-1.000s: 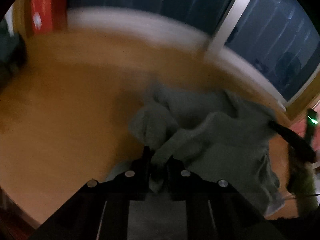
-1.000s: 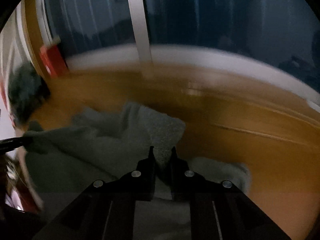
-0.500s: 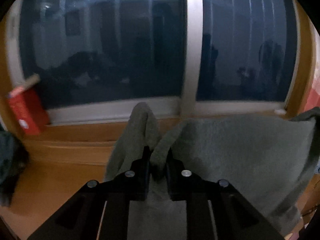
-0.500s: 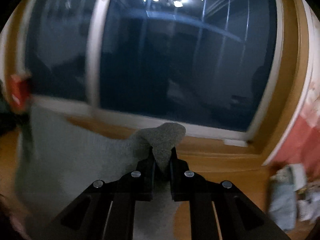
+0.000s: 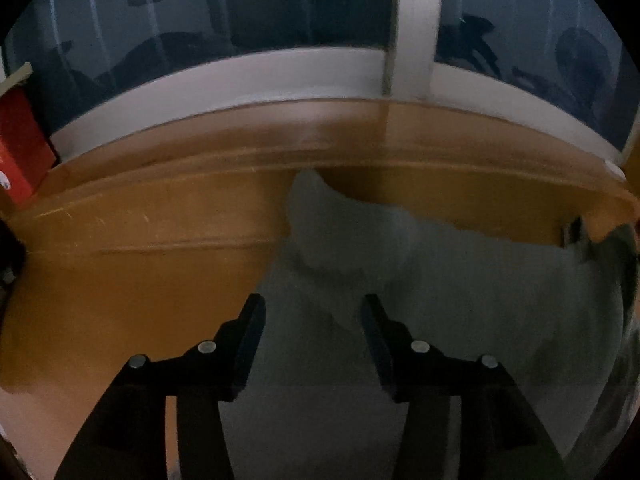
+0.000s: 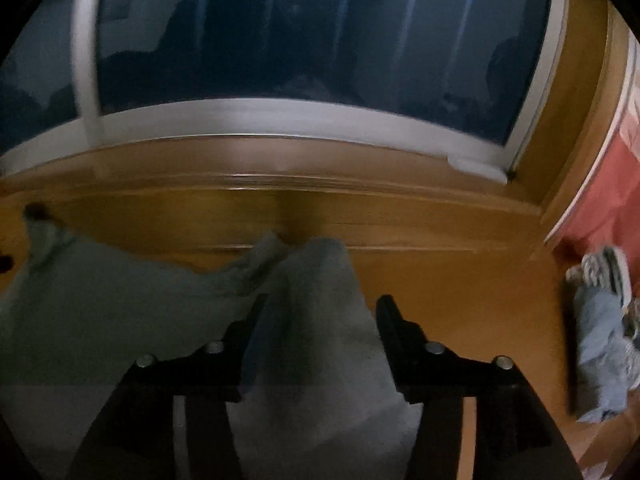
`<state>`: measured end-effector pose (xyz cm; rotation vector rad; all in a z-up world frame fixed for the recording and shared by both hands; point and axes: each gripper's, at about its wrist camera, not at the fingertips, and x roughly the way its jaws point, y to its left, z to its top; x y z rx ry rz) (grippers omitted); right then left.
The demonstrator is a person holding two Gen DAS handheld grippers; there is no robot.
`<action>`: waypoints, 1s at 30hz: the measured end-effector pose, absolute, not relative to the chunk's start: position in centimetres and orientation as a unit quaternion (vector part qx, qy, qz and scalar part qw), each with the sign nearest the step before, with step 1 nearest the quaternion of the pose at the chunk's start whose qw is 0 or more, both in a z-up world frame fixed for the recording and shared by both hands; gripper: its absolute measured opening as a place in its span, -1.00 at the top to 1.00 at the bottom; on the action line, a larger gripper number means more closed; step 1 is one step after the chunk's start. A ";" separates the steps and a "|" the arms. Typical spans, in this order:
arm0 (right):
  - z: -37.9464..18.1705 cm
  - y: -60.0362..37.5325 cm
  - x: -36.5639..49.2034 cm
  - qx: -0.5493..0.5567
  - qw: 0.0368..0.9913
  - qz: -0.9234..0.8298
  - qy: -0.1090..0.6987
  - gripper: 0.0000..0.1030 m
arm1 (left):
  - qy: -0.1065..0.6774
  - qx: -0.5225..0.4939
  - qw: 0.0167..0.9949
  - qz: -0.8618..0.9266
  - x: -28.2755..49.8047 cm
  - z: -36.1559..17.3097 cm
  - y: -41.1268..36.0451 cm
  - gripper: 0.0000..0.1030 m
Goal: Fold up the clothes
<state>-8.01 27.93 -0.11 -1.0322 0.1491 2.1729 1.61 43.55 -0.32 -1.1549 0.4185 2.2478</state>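
A grey-green garment (image 5: 440, 288) lies spread on the orange-brown wooden table (image 5: 132, 280), its top edge toward the window. In the left wrist view my left gripper (image 5: 312, 312) hangs over the garment's left corner with its jaws opening; the cloth lies between the fingers, free of the pads. In the right wrist view the same garment (image 6: 120, 312) stretches to the left, and its right corner (image 6: 316, 292) bunches up between the fingers of my right gripper (image 6: 320, 312), whose jaws are also opening and no longer pinch it.
A dark window with a white frame (image 5: 280, 68) runs behind the table. A red box (image 5: 18, 152) stands at the far left. Folded blue and striped clothes (image 6: 604, 328) lie at the table's right end, beside a pink-red surface (image 6: 608, 184).
Both grippers held the garment's corners pinched and lifted toward the window, then came down over the table. Both have opened and the cloth has dropped from their pads.
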 end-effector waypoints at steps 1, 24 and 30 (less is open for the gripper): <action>-0.2 27.2 -7.3 -0.409 0.350 0.841 0.046 -0.04 | 0.157 -0.436 0.293 0.836 1.9 -0.6 43.1 0.08; -3.0 24.6 -8.5 -0.441 0.213 0.855 0.169 -0.02 | 0.135 -0.520 0.149 0.830 4.0 -3.9 29.2 -0.38; -3.4 25.2 -9.9 -0.452 0.191 0.858 0.153 -0.02 | 0.146 -0.489 0.172 0.843 0.8 -3.0 30.1 -0.36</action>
